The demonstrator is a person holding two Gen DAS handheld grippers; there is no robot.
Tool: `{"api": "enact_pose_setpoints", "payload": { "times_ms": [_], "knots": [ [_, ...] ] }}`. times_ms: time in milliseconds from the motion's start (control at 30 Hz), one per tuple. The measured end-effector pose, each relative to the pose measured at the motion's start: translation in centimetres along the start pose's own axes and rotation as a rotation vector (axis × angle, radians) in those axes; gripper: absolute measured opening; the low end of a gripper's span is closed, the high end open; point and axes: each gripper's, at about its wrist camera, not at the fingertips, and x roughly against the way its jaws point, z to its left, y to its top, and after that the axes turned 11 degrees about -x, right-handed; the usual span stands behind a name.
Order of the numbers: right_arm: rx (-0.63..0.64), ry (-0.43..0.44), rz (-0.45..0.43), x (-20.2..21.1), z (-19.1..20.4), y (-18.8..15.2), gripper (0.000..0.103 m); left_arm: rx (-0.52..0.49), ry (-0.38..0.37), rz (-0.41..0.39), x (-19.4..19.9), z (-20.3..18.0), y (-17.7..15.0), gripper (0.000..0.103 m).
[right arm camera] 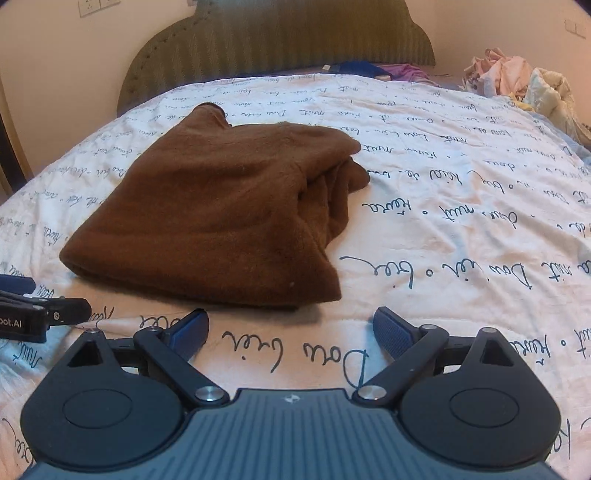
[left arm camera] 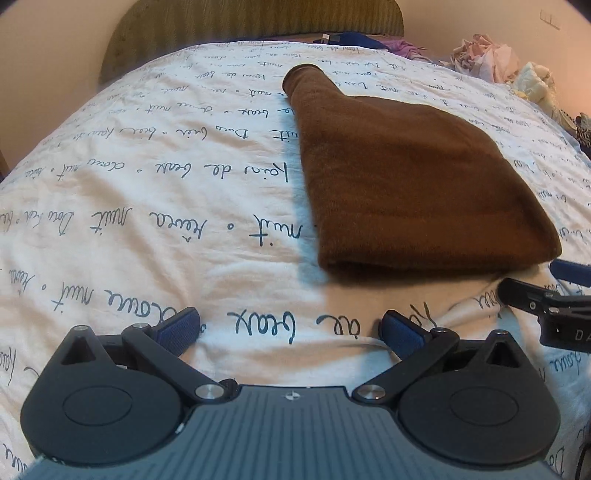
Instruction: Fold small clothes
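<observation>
A folded brown garment [left arm camera: 413, 177] lies mid-bed [left arm camera: 147, 229]. Left gripper [left arm camera: 290, 328] and right gripper [right arm camera: 291, 328] hover released. Only the right view shows its bunched side folds

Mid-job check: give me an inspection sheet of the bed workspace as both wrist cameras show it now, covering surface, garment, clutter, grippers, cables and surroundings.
Surface: white bedspread with handwritten script print, lightly wrinkled.
Job's things: brown garment lying folded over on the bedspread, one narrow end pointing toward the headboard; loose layered edges on its right side in the right wrist view.
Clutter: pile of pale clothes at the far right of the bed; blue and purple items near the headboard.
Grippers: left gripper open, empty, just short of the garment; right gripper open, empty, likewise.
Cables: nothing seen.
Surroundings: padded olive headboard, cream wall, wall sockets.
</observation>
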Motion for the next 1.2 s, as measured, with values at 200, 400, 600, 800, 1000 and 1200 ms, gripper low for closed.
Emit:
{"api": "enact_pose_setpoints", "payload": {
  "times_ms": [200, 400, 600, 800, 1000, 1200],
  "knots": [
    [0.050, -0.043, -0.032, -0.4, 1.4, -0.9, 0.101, 0.023, 0.064, -0.022, 0.0, -1.1, -0.6, 0.103],
    [0.097, -0.001, -0.034, -0.4, 2.1, -0.9, 0.102, 0.061, 0.132, -0.098, -0.1, -1.9, -1.3, 0.103],
    [0.080, 0.002, -0.031, -1.1, 2.1, -1.0, 0.103, 0.052, 0.117, -0.098, 0.0, -1.7, -1.1, 0.103],
    [0.073, -0.009, -0.036, -1.4, 2.3, -1.0, 0.103, 0.054, 0.120, -0.097, -0.2, -1.8, -1.1, 0.103],
    [0.049, 0.000, -0.032, -2.0, 2.2, -0.6, 0.103, 0.054, 0.112, -0.102, -0.1, -1.8, -1.3, 0.103],
    [0.047, -0.001, -0.042, -1.9, 2.2, -0.8, 0.103, 0.056, 0.115, -0.110, 0.0, -1.8, -1.5, 0.103]
  ]
}}
